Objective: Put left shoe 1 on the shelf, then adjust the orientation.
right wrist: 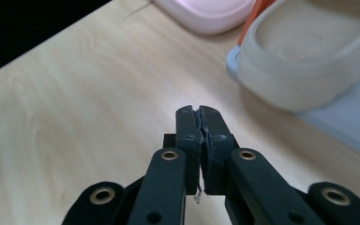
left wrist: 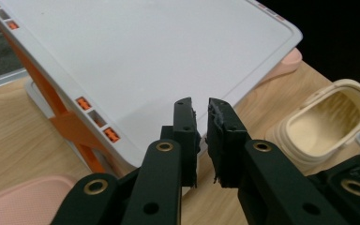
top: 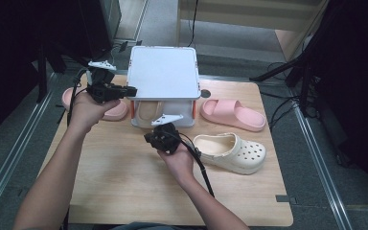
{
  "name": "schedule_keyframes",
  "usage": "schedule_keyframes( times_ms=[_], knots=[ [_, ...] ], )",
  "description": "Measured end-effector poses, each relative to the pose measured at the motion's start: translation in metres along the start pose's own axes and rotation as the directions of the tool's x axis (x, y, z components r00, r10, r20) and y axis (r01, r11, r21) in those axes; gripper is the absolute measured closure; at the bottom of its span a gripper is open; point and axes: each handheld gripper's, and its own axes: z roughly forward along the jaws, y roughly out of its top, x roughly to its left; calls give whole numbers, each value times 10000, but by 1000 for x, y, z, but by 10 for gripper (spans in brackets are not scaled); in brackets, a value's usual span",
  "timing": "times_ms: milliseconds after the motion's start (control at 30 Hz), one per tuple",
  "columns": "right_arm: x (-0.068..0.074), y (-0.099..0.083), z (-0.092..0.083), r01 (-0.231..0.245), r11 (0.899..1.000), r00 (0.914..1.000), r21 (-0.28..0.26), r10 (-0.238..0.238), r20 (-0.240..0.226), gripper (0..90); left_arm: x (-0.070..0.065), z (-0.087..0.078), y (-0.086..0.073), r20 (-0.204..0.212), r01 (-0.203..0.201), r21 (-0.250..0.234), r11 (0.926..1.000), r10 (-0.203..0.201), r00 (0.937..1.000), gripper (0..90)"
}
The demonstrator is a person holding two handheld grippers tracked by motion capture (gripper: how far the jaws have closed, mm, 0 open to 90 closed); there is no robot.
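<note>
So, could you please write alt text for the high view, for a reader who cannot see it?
A person holds the left gripper beside a white rack and the right gripper before it, above a wooden table. A cream clog lies at right, a second cream clog sits inside the rack, and two pink slides flank it.

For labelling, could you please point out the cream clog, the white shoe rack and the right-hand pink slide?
cream clog (top: 242, 154), high view, perforated toe
white shoe rack (top: 163, 72), high view, top panel
pink slide (top: 232, 114), high view, strap

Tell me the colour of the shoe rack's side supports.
Orange side supports, best seen in the left gripper view.
</note>
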Motion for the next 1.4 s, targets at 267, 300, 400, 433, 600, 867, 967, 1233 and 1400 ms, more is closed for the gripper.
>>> schedule_keyframes(
  times_ms=[267,300,400,433,600,867,967,1233,1400],
  knots=[
    [-3,-22,-58,158,9998,9999,-126,-157,23,852,-18,-12,-3,656,-90,-37,10000,92,9978,737],
    [-8,-27,-70,63,9998,9999,-171,-61,87,852,-20,-12,-4,569,-123,28,9999,121,9983,737],
    [-12,-31,-81,5,9997,9999,-234,-1,161,845,-22,-15,-11,484,-98,124,9999,92,9988,737],
    [-14,-33,-85,-10,9996,9998,-265,15,186,845,-23,-15,-13,436,-102,148,9998,95,9990,736],
    [-25,-41,-105,108,9995,9990,-302,-95,435,841,-28,-19,-27,365,-6,230,9997,-2,9993,721],
    [-41,-47,-105,-495,9978,9970,-439,520,577,869,-37,-18,-49,476,-33,229,9997,22,9989,717],
    [-47,-46,-105,-448,9984,9962,-359,473,736,874,-40,-16,-56,460,-139,211,9997,129,9989,714],
    [-67,-49,-107,-1042,9940,9899,-318,1068,928,900,-44,-8,-77,422,-61,592,9982,36,9991,727],
    [-79,-52,-110,-1195,9926,9821,-205,1212,1439,900,-44,-4,-88,214,-40,812,9967,23,9998,762]
  ],
)
